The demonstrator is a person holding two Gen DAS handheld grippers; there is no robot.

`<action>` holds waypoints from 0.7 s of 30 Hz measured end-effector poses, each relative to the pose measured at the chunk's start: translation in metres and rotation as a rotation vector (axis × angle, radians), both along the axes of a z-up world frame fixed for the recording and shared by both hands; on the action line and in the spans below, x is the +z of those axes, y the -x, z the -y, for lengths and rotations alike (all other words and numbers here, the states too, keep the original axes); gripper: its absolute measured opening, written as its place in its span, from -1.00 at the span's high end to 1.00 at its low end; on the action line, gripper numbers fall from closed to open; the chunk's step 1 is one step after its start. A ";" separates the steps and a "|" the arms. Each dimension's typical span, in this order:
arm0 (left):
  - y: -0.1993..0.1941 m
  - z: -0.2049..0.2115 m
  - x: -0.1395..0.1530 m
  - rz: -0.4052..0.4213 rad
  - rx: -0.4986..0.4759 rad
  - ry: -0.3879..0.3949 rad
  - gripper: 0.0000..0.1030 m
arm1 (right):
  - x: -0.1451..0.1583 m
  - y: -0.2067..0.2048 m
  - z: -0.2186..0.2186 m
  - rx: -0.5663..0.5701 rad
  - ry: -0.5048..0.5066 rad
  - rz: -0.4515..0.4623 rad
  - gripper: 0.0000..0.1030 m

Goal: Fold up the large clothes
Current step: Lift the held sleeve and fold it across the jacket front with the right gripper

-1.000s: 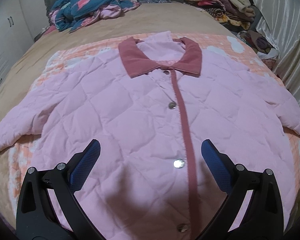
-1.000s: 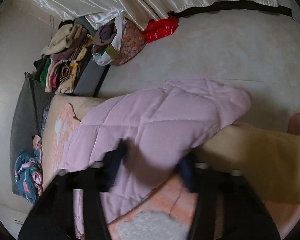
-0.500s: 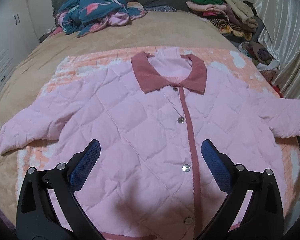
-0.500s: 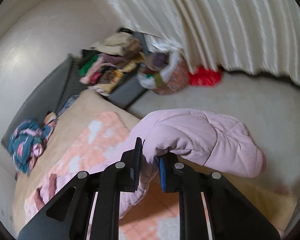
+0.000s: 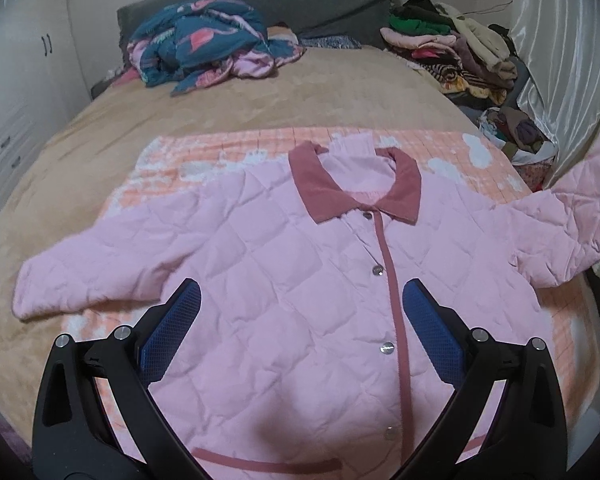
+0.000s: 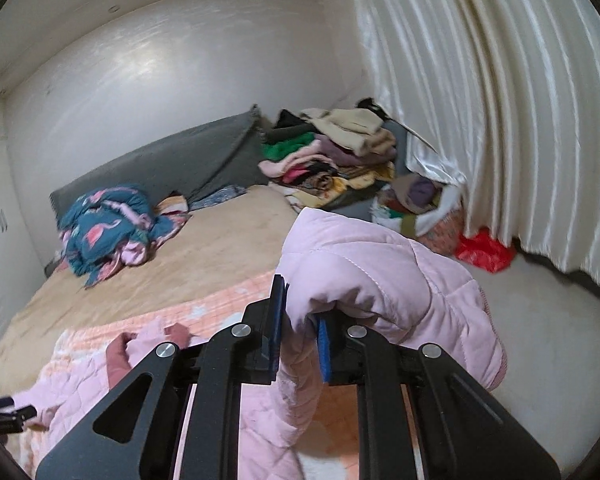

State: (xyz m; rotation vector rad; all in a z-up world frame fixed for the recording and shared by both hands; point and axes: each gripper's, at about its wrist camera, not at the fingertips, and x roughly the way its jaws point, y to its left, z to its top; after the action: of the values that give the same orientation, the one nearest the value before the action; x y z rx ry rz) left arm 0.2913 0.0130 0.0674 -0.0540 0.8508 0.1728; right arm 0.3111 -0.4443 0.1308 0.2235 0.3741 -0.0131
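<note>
On bed [image 5: 260, 108], one pink jacket [image 5: 284, 280]

A lived-in bedroom in a home: a wide bed [image 5: 260, 112] under a tan blanket fills the room, with a grey padded headboard [image 5: 284, 0] against the white back wall and a crumpled teal flamingo-print quilt [image 5: 204, 44] at its head end. White wardrobe doors [image 5: 16, 80] stand along one side, pale satin curtains [image 6: 500, 120] hang down the other, and a heap of folded clothes [image 6: 340, 152] is stacked in the corner by the headboard, beside a full laundry basket [image 6: 420, 212]
</note>
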 end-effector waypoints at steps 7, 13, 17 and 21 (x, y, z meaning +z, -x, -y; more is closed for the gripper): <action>0.008 -0.013 0.014 0.030 0.009 0.016 -0.84 | 0.014 -0.004 -0.066 0.115 0.079 0.017 0.73; 0.008 -0.029 0.012 0.028 0.031 0.039 -0.84 | 0.006 -0.015 -0.124 0.221 0.117 0.003 0.73; 0.007 -0.038 0.007 0.020 0.048 0.063 -0.84 | -0.002 -0.016 -0.158 0.274 0.112 -0.009 0.73; 0.007 -0.043 0.001 0.013 0.053 0.070 -0.84 | -0.014 -0.022 -0.190 0.330 0.120 -0.036 0.73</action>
State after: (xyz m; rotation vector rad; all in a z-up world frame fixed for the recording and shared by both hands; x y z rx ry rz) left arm 0.2839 0.0563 0.0683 -0.1426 0.8431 0.1921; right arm 0.3327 -0.2541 0.1165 0.0405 0.4414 0.2851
